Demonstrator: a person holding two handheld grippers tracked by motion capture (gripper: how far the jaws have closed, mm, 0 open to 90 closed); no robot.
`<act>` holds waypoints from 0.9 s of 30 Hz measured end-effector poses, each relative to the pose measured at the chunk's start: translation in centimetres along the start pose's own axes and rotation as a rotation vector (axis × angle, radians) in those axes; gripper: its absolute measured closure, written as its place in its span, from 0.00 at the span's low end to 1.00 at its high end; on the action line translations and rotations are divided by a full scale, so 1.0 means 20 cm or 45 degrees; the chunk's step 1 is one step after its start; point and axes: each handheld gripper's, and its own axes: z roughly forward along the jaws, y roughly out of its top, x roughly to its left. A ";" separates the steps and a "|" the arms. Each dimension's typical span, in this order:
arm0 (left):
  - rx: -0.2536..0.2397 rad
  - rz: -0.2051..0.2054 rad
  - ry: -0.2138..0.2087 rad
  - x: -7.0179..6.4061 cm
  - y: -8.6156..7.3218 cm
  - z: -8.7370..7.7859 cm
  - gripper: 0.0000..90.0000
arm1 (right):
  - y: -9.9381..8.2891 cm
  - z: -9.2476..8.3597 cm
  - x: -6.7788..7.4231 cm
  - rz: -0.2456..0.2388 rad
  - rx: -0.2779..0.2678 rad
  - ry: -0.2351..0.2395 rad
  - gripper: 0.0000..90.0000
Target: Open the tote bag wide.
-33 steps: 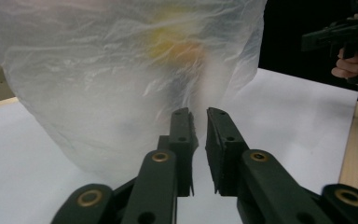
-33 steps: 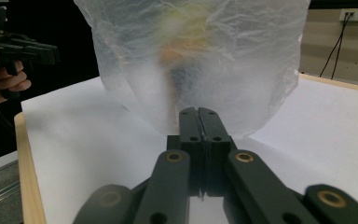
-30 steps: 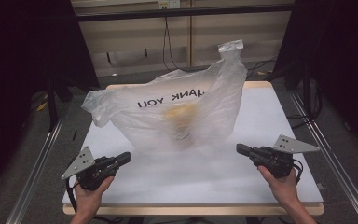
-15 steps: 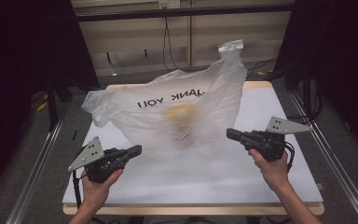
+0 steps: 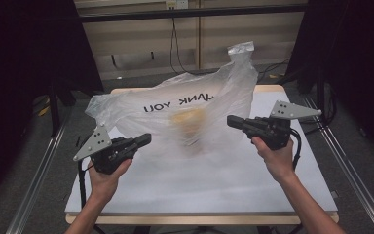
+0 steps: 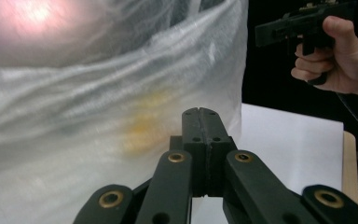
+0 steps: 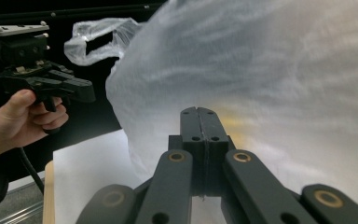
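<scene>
while both hands hang above the worktop [image 5: 272,190], a big translucent plastic bag [image 5: 175,122] stands puffed up between them, filling the middle and far part of the white surface. black lettering runs across its upper side, reading backwards from where i stand, and one handle loop [image 5: 241,48] sticks up near the far right corner. another loop [image 7: 98,39] shows at the bag's opposite end in the right gripper view. something yellowish [image 5: 190,124] sits inside the bag, blurred through the plastic, so i cannot tell what it is.

the left hand-held gripper [image 5: 145,140] is near the left edge, aimed toward the bag, its tip just beside the plastic; whether it touches i cannot tell. in the left gripper view its jaws are clenched flat against each other with nothing between them, and the bag wall lies straight ahead.

the right hand-held gripper [image 5: 231,120] is off the right side of the bag, pointing in at it, its tip against or right at the plastic. in the right gripper view its jaws are pressed together as well, grasping nothing, with the bag close in front.

a grey three-cornered plate rides on top of each tool, and a cable trails from each.
</scene>
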 end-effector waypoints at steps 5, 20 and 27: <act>-0.026 0.008 -0.009 0.04 0.06 0.04 1.00 | 0.05 0.05 -0.03 -0.012 -0.011 0.000 1.00; -0.010 0.005 0.012 0.15 0.17 0.18 1.00 | 0.24 0.21 -0.10 -0.038 -0.013 -0.009 1.00; -0.057 -0.028 0.006 0.23 0.28 0.26 1.00 | 0.32 0.30 -0.09 -0.058 -0.010 0.007 1.00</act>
